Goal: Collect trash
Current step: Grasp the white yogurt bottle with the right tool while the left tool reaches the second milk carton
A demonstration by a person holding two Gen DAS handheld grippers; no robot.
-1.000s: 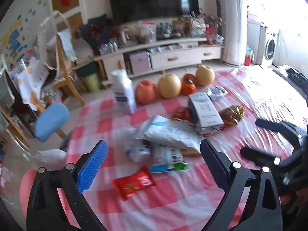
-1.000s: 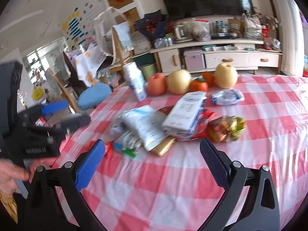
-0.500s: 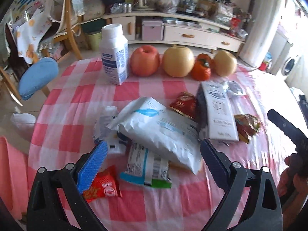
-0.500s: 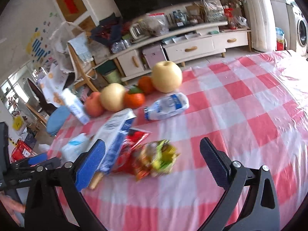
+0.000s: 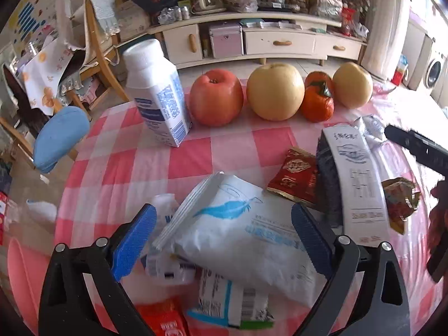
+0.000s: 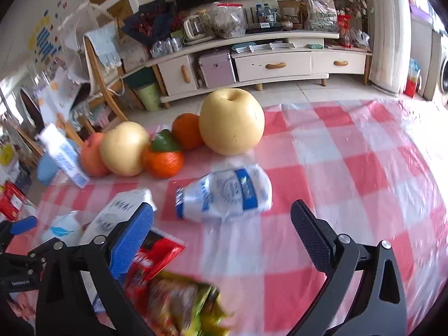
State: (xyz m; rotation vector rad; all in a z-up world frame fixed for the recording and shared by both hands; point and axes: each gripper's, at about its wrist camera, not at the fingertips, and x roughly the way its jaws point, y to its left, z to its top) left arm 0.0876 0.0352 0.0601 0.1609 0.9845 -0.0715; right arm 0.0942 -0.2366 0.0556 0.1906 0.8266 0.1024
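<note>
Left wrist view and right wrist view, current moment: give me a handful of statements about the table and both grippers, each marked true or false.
1. The left gripper is open, with the white pouch with a blue feather print between its fingers. True.
2. The white milk bottle lies on its side. False: it stands upright beside the red apple.
3. The right gripper is shut on the blue-and-white plastic packet. False: it is open and the packet lies ahead of its fingers, untouched.
4. The fruit sits in a row at the far edge of the checked tablecloth. True.
5. The red snack wrapper lies beside the long white carton. True.
</note>
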